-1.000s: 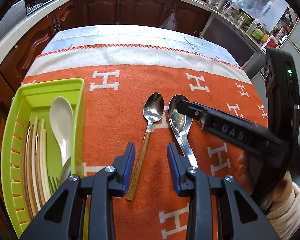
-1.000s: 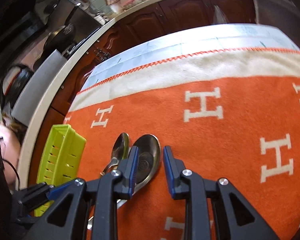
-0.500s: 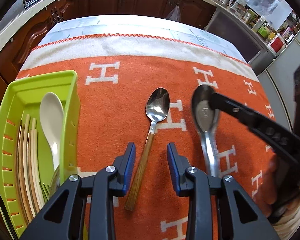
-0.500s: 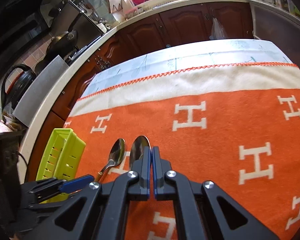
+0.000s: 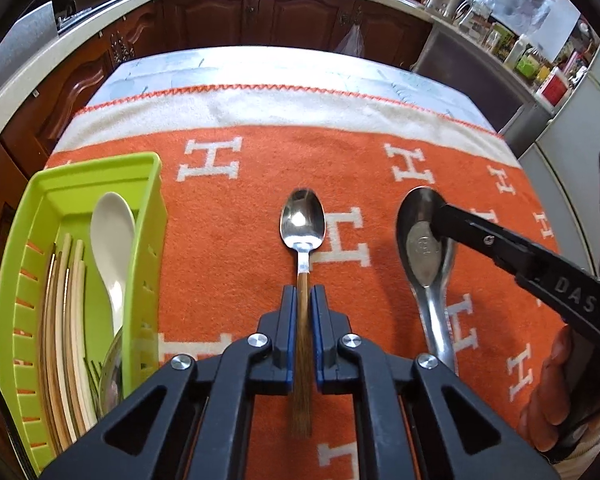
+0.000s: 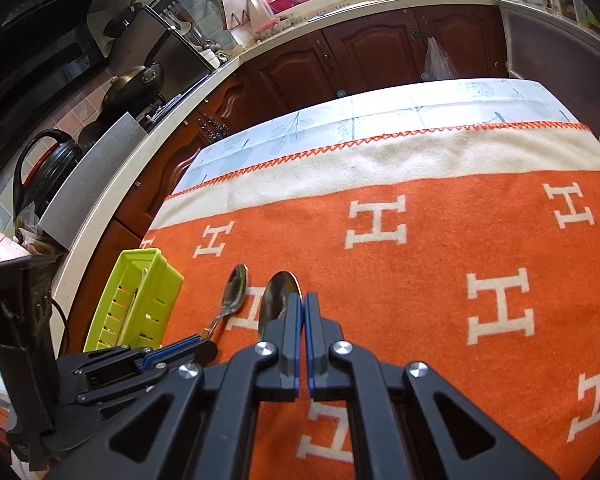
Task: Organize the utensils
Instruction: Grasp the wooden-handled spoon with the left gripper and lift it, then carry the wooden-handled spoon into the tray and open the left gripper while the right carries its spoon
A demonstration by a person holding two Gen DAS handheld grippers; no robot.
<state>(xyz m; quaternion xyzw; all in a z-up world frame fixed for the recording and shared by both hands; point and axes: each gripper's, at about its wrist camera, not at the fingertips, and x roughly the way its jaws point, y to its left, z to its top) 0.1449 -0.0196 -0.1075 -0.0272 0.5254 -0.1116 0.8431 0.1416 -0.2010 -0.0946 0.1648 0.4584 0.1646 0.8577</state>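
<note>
A wooden-handled spoon (image 5: 302, 224) lies on the orange blanket (image 5: 240, 264). My left gripper (image 5: 302, 292) points steeply down over it, and its jaws are closing, the blue pads pressing on the brown handle. To the right, a large steel spoon (image 5: 424, 256) hangs slightly off the cloth. My right gripper (image 5: 440, 216) is shut on the right rim of its bowl. In the right wrist view that gripper (image 6: 302, 298) shows no gap, with the steel spoon (image 6: 278, 300) just left of its tips and the wooden-handled spoon (image 6: 236, 288) beside it.
A lime green tray (image 5: 148, 184) stands at the left with a white spoon (image 5: 112, 228), chopsticks (image 5: 72, 320) and other cutlery in it. Brown cabinets and a cluttered counter ring the table. A person's hand (image 5: 548, 400) shows at lower right.
The left jaws closed from wide apart onto the wooden handle. The right gripper shut on the steel spoon's bowl and drew it right, away from the other spoon.
</note>
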